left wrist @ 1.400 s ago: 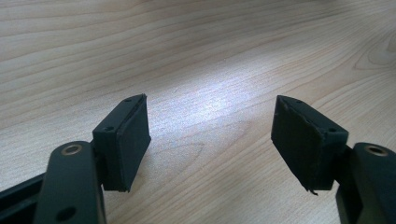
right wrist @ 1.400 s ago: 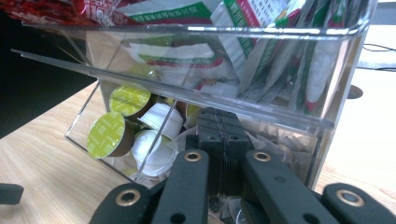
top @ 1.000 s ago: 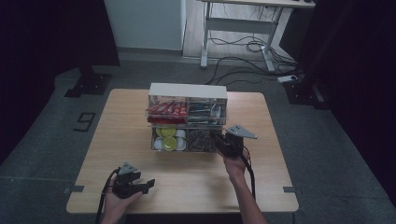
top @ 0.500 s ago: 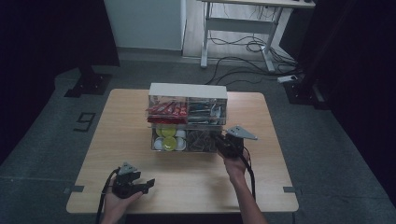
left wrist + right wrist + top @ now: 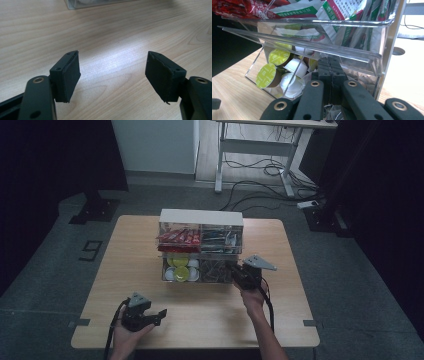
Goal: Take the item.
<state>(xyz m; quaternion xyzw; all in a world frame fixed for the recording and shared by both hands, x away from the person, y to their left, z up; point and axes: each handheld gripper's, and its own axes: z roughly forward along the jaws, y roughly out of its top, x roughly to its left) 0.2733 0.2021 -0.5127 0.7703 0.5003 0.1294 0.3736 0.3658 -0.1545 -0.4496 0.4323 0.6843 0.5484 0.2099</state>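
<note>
Clear acrylic two-tier organiser (image 5: 201, 247) with a white top: stands on the pale wooden table (image 5: 125, 270), towards its far middle. This is the landmark for every entry below.

Upper tier, left compartment: red sachets (image 5: 178, 239). Upper tier, right compartment: green-and-white printed packets (image 5: 342, 15).

Lower tier, left compartment: round coffee capsules (image 5: 181, 269) with yellow-green and white lids, piled loosely against the sloping front wall. Lower tier, right compartment: small brownish packets (image 5: 216, 269), too dim to identify further.

Right gripper (image 5: 329, 67), black, two-jawed, with a grey three-cornered plate on top: held at the organiser's front right corner, its tip inside the open mouth of the lower right compartment, just beside the capsules. Jaws pressed fully together; whether anything sits between them cannot be told.

Left gripper (image 5: 113, 72), black, same pattern: low over bare table, well apart from the organiser, at the near left. Jaws spread wide, with bare wood between the pads (image 5: 71, 75).
</note>
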